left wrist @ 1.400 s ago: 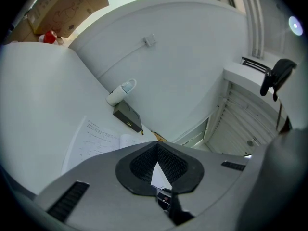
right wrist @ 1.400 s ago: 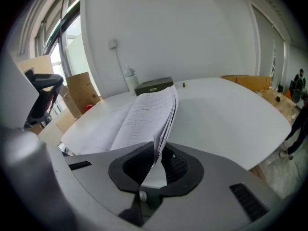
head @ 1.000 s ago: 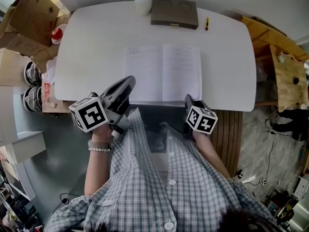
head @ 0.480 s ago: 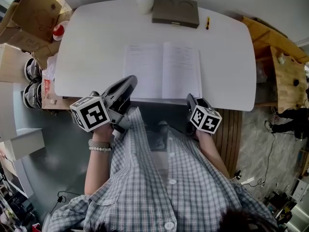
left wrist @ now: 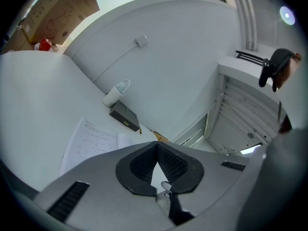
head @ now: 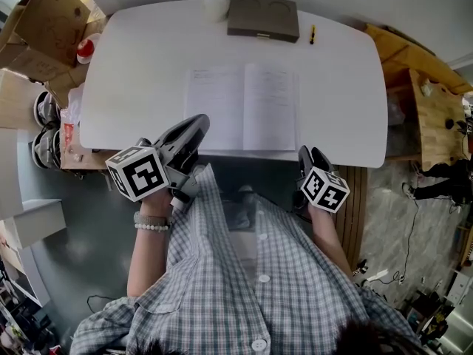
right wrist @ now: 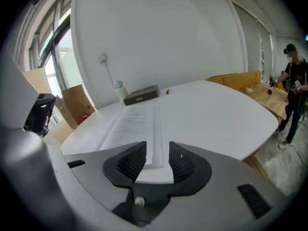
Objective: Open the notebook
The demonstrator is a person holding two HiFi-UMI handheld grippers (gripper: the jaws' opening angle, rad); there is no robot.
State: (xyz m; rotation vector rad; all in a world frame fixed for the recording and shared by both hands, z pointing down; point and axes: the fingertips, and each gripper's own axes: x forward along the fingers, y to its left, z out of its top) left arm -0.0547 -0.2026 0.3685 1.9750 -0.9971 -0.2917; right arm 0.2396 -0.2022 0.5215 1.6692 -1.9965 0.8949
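White table (head: pixel 148 65): round-cornered and bare around the items on it.
Notebook (head: pixel 240 109): lies open and flat in the middle of the table, both written pages showing, its near edge close to the table's near edge.
Left gripper (head: pixel 198 124): jaws closed tight with nothing between them, as its own view shows (left wrist: pixel 158 148); held above the table's near edge, its tips over the notebook's near left corner in the head view, not gripping it.
Right gripper (head: pixel 313 154): jaws have just been opening and now stand wide apart, with nothing between them (right wrist: pixel 158 153); it sits just off the table's near edge, beside the notebook's near right corner and clear of the page.
Dark box (head: pixel 263 18): flat, at the far edge of the table.
White cup (head: pixel 215 2): just left of the dark box.
Pen (head: pixel 312 34): small, just right of the dark box.
Cardboard boxes (head: pixel 44 21): on the floor off the table's far left corner.
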